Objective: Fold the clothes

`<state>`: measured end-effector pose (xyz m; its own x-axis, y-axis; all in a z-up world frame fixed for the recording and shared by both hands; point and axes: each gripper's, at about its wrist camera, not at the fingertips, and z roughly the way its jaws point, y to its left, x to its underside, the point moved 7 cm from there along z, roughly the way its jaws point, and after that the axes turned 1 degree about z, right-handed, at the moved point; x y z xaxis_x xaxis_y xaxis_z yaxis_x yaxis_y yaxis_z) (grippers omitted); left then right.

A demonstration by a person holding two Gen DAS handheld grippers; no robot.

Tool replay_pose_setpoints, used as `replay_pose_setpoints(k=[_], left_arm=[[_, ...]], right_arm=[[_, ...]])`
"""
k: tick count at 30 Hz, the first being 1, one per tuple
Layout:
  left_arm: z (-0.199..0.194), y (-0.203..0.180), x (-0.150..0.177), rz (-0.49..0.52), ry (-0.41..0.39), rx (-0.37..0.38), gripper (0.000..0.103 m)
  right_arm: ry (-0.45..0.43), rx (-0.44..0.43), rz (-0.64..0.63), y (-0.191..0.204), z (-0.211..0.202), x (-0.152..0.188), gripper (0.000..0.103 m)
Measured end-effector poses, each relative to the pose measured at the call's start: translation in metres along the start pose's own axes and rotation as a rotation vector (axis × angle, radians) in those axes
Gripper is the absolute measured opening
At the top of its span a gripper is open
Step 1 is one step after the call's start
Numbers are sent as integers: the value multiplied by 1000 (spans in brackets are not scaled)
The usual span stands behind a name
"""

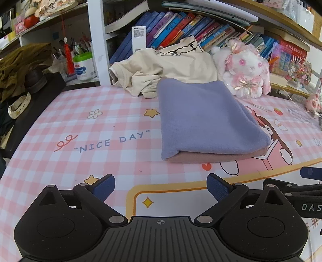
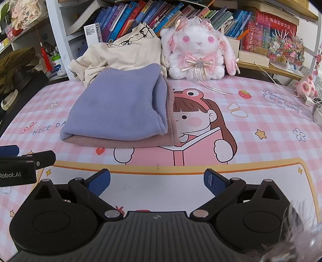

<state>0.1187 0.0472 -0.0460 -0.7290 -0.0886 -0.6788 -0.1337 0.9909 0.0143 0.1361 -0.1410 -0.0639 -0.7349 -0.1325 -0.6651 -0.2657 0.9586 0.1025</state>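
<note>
A folded blue-purple garment (image 1: 205, 116) (image 2: 118, 108) with a dusty-pink underside lies flat on the pink checked table mat (image 1: 100, 129) (image 2: 261, 121). Behind it a crumpled cream garment (image 1: 167, 66) (image 2: 124, 54) leans against the books. My left gripper (image 1: 161, 189) is open near the table's front edge, nothing between its blue pads, short of the folded garment. My right gripper (image 2: 157, 185) is open too, empty, just in front of the folded piece. The right gripper's finger (image 1: 310, 173) shows at the left wrist view's right edge, and the left one's finger (image 2: 12, 150) at the right wrist view's left edge.
A white and pink plush rabbit (image 1: 245, 70) (image 2: 199, 50) sits behind the garments, to the right. Bookshelves full of books (image 1: 181, 26) (image 2: 140, 18) line the back. An olive cloth (image 1: 18, 64) and a wristwatch (image 1: 18, 106) lie at the left. A small pink plush (image 2: 306, 86) and a cable lie far right.
</note>
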Motion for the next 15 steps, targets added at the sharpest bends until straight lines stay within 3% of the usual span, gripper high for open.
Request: replay_pose_setpoints(k=[6, 15], left_arm=[[2, 0, 0, 6, 4, -9, 102], [0, -14, 7, 57, -22, 40, 103]], right_arm=[[4, -1, -1, 1, 2, 0, 101], [18, -2, -4, 2, 6, 2, 101]])
